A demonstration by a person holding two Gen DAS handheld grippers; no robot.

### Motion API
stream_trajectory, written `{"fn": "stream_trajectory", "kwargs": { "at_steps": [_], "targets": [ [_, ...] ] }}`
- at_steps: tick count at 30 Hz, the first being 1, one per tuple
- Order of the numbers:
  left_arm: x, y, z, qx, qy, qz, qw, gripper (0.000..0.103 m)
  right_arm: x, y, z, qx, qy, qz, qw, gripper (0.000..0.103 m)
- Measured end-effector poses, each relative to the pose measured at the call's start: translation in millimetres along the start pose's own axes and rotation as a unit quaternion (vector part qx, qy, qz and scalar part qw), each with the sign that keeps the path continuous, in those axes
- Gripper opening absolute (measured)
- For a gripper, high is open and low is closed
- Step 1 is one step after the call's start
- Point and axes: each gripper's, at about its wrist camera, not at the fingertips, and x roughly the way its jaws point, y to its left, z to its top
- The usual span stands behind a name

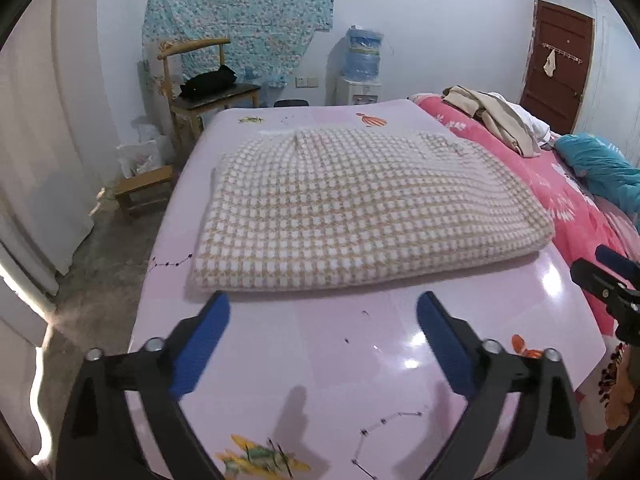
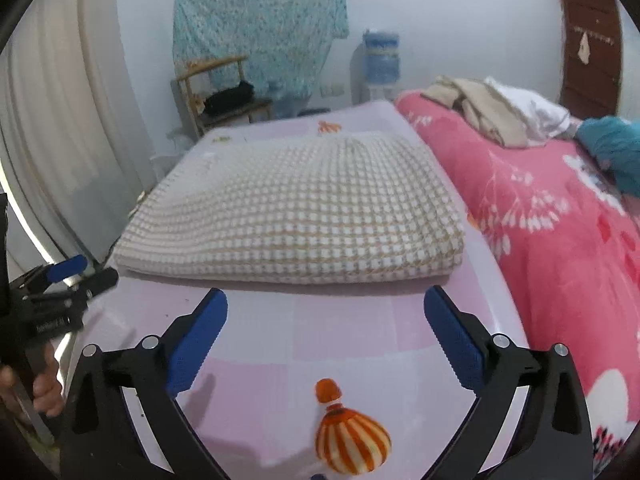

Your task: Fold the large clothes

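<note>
Pink mat (image 1: 320,344) bears folded checked garment (image 1: 360,208), far edge hidden; left gripper (image 1: 323,312) and right gripper (image 2: 326,308) gape, empty.

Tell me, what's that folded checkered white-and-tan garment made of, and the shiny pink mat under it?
The folded checkered white-and-tan garment looks like thick, soft knit or woven fabric: its edges are plump and rounded and its surface is matte and bumpy. The shiny pink mat looks like smooth plastic or vinyl, since bright light glints off it. Neither is certain from looks alone.
</note>
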Motion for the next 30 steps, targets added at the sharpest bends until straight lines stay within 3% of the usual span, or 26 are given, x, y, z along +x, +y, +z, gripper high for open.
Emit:
{"fn": "stream_trajectory", "kwargs": {
  "at_steps": [4, 9, 14, 16, 19, 30],
  "targets": [
    [-18, -12, 1, 0.006, -0.031, 0.001, 0.9995, 0.097, -14, 12, 7, -0.023, -0.032, -0.035, 0.999, 0.095],
    [-24, -21, 5, 0.007, -0.039, 0.044, 0.9983, 0.097, -26, 10, 2, -0.012, -0.058, -0.068, 0.996, 0.095],
    [-16, -27, 5, 0.009, -0.034, 0.116, 0.9927, 0.097, -20, 11, -3, -0.023, -0.041, -0.076, 0.996, 0.095],
    [-5, -29, 6, 0.014, -0.006, 0.129, 0.9916, 0.097, -11, 12, -3, -0.026, -0.03, -0.074, 0.996, 0.095],
    [10, -31, 4, 0.011, 0.025, 0.122, 0.9921, 0.097, 2, 16, -3, -0.027, -0.009, -0.084, 0.996, 0.095],
    [27, -28, 2, -0.026, 0.063, 0.096, 0.993, 0.097, 36, 24, -12, -0.024, 0.051, -0.073, 0.996, 0.095]
  ]
}}
